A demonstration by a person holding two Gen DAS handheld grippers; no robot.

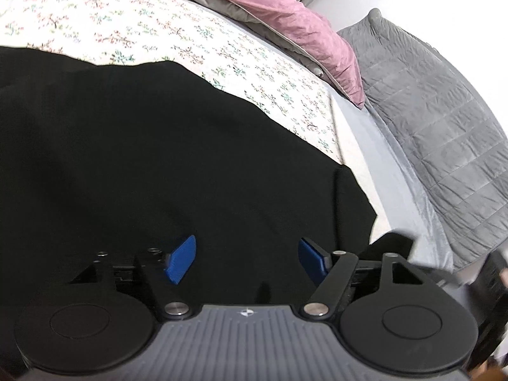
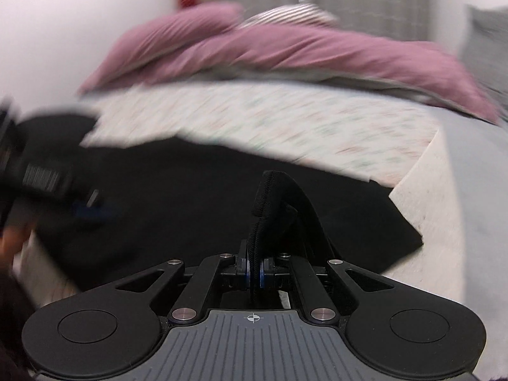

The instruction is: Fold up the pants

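Note:
Black pants (image 1: 143, 158) lie spread on the floral bed sheet (image 1: 158, 25). My left gripper (image 1: 246, 258) hovers low over them, its blue pads (image 1: 181, 260) wide apart with only flat cloth below. In the right wrist view my right gripper (image 2: 254, 270) is shut on an edge of the pants (image 2: 273, 197), and the pinched cloth stands up in a fold in front of the jaws. The rest of the pants (image 2: 190, 190) lies flat beyond. The left gripper (image 2: 92, 209) shows blurred at the left of that view, with a person's hand (image 2: 9, 238) behind it.
A pink duvet (image 1: 285, 16) is bunched along the far side of the bed. A grey quilted blanket (image 1: 444, 120) lies at the right. The mattress edge (image 1: 336, 133) runs just right of the pants. Grey curtains (image 2: 365, 0) hang behind.

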